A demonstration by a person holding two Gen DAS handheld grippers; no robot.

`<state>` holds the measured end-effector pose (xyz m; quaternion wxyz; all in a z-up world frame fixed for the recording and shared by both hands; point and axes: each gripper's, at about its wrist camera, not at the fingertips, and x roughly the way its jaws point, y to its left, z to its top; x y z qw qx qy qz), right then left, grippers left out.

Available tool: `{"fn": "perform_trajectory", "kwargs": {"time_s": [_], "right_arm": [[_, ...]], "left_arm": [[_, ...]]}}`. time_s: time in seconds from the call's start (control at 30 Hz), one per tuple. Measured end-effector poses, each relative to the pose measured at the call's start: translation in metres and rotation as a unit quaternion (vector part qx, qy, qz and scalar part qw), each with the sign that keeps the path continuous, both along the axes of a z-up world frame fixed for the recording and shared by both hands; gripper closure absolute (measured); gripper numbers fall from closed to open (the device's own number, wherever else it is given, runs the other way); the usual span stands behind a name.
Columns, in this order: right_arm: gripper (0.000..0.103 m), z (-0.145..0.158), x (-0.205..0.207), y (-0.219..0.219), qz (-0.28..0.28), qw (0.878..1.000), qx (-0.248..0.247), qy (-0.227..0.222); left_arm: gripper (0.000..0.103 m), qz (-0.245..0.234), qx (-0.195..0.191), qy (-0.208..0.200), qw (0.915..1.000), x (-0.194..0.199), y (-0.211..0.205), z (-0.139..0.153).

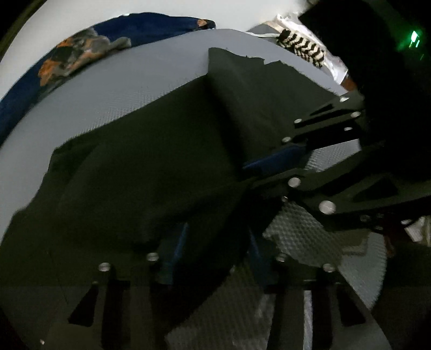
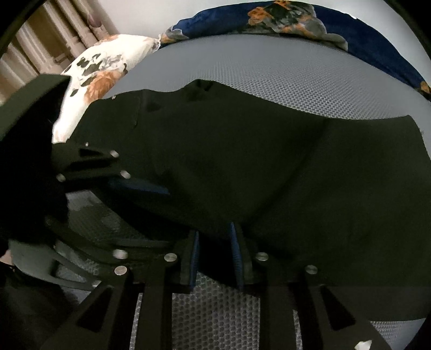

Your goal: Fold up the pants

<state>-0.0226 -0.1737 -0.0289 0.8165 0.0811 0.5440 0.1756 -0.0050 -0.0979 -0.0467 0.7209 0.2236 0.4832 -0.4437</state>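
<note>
Dark green-black pants [image 1: 150,161] lie spread on a grey mesh mattress [image 1: 113,88]. My left gripper [image 1: 215,242] has its blue-padded fingers closed on the near edge of the pants. My right gripper shows at the right of the left wrist view [image 1: 258,172], pinching the same edge. In the right wrist view the pants [image 2: 269,167] fill the middle, and my right gripper [image 2: 215,245] is shut on their near edge. My left gripper [image 2: 145,188] comes in from the left there, on the fabric edge.
A blue floral blanket [image 1: 80,53] lies along the far side of the mattress, also in the right wrist view [image 2: 296,18]. A white floral pillow [image 2: 102,72] sits at the far left, with curtains [image 2: 40,45] behind. A striped cloth [image 1: 304,48] lies at the far right.
</note>
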Motion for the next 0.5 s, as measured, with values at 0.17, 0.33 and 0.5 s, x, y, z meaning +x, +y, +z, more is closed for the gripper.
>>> {"fn": "perform_trajectory", "kwargs": {"time_s": [0.17, 0.33, 0.5], "right_arm": [[0.072, 0.013, -0.007, -0.027, -0.029, 0.999, 0.016, -0.019], [0.071, 0.011, -0.007, -0.101, -0.133, 0.990, 0.051, -0.025], [0.069, -0.019, -0.009, -0.200, -0.281, 0.954, 0.104, -0.013]], "left_arm": [[0.093, 0.019, 0.001, -0.005, 0.9998, 0.009, -0.012, -0.008], [0.093, 0.034, -0.013, 0.004, 0.9993, 0.012, -0.005, -0.007], [0.093, 0.058, -0.029, 0.023, 0.9977, 0.015, 0.002, -0.007]]}}
